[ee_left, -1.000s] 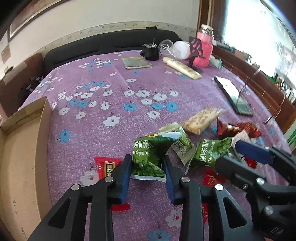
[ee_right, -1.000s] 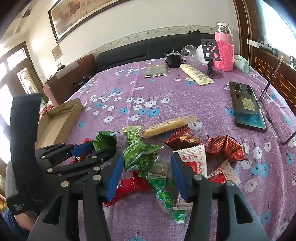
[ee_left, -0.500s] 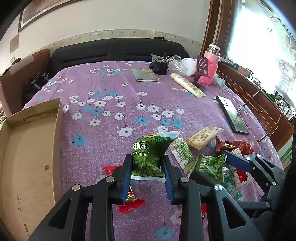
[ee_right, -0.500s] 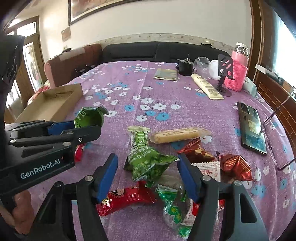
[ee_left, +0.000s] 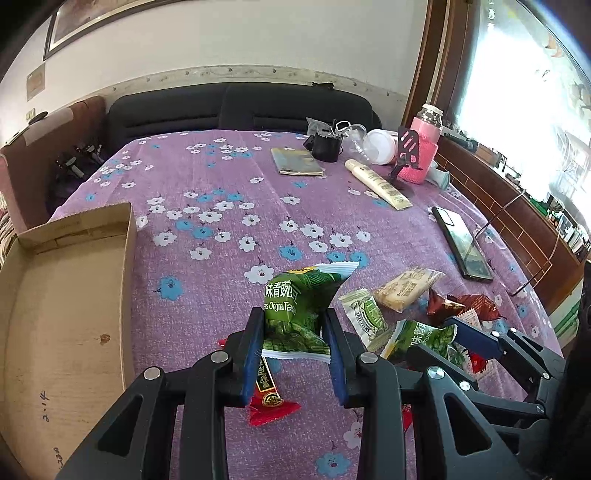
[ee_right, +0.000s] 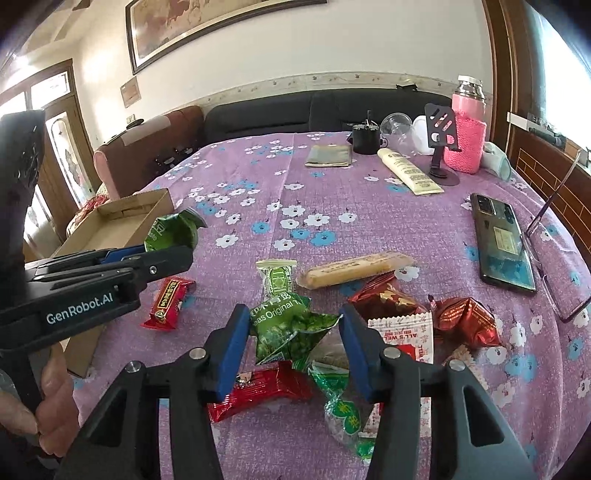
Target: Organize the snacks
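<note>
Two at a time: pinching one green pea packet [ee_left: 299, 306] by its lower half between the drawn-in pads of the left gripper [ee_left: 295, 343], holding it lifted just right of the cardboard box [ee_left: 66, 314]; closing the jaws of the right gripper [ee_right: 293, 332] around a second green pea packet [ee_right: 291, 328] lying farther right of the box at the near edge of the snack pile, with the bag between the pads but seemingly not being squeezed yet. Doing this step well, by judgement: centring the right pads on the puffed body rather than on the crimped tip, closing gently to avoid bursting the bag, and lifting straight up to avoid dragging along the long red packet [ee_right: 258, 387] tucked under it. Treating the box as the likely destination, carrying the left packet over the box's right wall and lowering it before letting go. Resting everything on a purple floral tablecloth [ee_left: 221, 177], soft-looking and probably snagging wrappers a little. Lying well right of the box, a dark phone [ee_left: 463, 247]; standing far beyond the box and to its right, a pink-sleeved bottle [ee_left: 424, 147] beside a cream tube [ee_left: 376, 182]. Showing behind the box, a dark sofa [ee_left: 236, 110] against a white wall with a framed picture [ee_right: 207, 26]; streaming in far right of the box, bright window light.
</note>
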`<state>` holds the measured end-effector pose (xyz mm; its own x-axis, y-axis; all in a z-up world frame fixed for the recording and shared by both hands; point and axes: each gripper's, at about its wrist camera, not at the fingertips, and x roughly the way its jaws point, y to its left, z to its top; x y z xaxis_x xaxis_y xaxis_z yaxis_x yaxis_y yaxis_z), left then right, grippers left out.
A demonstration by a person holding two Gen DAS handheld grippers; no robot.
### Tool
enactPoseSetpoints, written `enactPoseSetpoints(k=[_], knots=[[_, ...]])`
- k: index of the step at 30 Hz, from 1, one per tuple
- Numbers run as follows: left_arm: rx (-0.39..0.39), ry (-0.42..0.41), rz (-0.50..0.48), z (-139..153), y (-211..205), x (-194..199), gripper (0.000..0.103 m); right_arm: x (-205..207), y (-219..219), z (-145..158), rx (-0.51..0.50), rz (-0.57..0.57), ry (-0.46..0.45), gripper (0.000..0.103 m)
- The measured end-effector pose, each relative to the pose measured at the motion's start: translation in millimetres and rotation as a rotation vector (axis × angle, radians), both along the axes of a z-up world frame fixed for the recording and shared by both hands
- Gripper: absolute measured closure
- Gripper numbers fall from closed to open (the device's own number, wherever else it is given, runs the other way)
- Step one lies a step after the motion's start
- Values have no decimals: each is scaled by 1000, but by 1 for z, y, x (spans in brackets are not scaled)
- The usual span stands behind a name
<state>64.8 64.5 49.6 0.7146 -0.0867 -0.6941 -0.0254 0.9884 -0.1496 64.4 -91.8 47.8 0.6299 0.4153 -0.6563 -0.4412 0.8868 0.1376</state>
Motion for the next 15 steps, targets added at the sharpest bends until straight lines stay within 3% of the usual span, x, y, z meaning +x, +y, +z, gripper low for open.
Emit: enactPoseSetpoints(k=[5,15], knots=[[-24,-29,8,10,8,-5,70,-2,-5,9,60,-2,-22,54],[-42,-68,92,33,54,-14,70,-10,21,25,160,30,65,54]])
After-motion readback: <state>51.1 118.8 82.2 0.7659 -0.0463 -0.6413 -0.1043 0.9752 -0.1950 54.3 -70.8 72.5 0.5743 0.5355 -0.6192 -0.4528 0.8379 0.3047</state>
